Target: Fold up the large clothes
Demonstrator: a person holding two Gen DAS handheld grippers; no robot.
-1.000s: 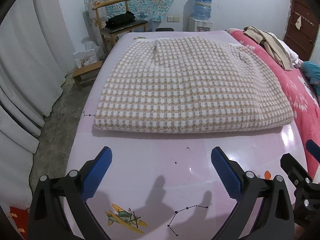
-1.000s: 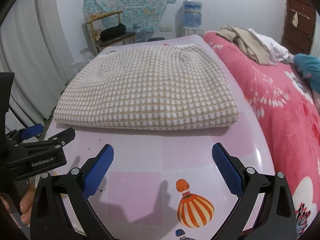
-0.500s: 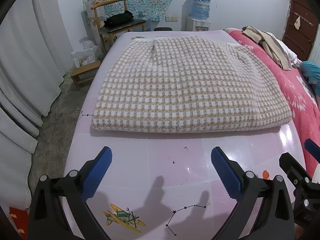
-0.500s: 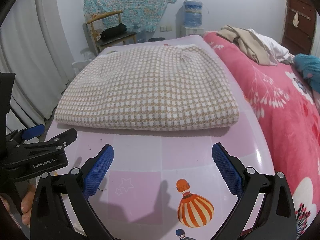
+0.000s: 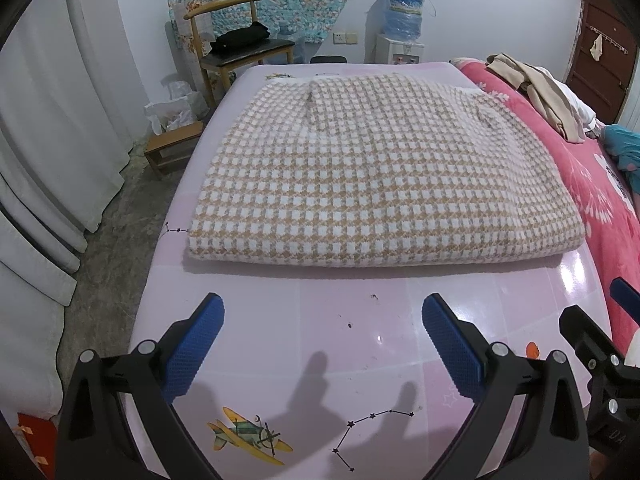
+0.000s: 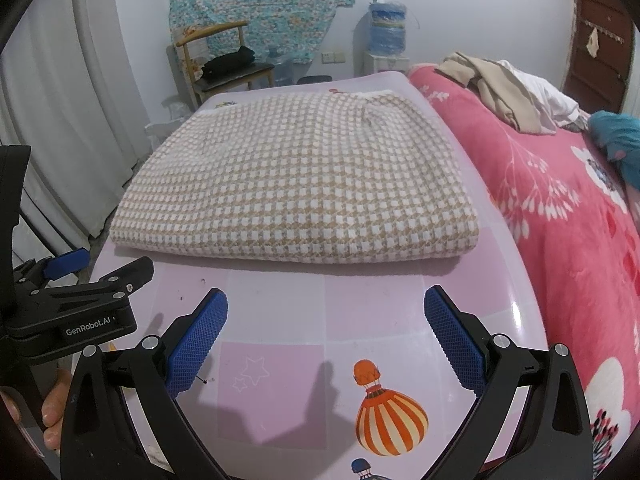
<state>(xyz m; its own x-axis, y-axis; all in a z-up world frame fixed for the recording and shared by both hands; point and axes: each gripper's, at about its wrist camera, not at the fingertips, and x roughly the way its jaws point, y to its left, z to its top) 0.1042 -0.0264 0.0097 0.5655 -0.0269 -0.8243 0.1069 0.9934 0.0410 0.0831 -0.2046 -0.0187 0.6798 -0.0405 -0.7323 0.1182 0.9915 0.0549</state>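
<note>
A beige-and-white checked garment lies folded flat on the pink table; it also shows in the right wrist view. My left gripper is open and empty, held over the bare table in front of the garment's near edge. My right gripper is open and empty too, over the table near the garment's right front corner. The left gripper's body shows at the left of the right wrist view.
A pink flowered bed adjoins the table on the right, with beige and white clothes piled on it. A wooden chair with a black item, a low wooden stool, a water dispenser and white curtains stand beyond and left.
Both grippers have drawn slightly back and to the left of the garment, staying open. The garment has not moved.
</note>
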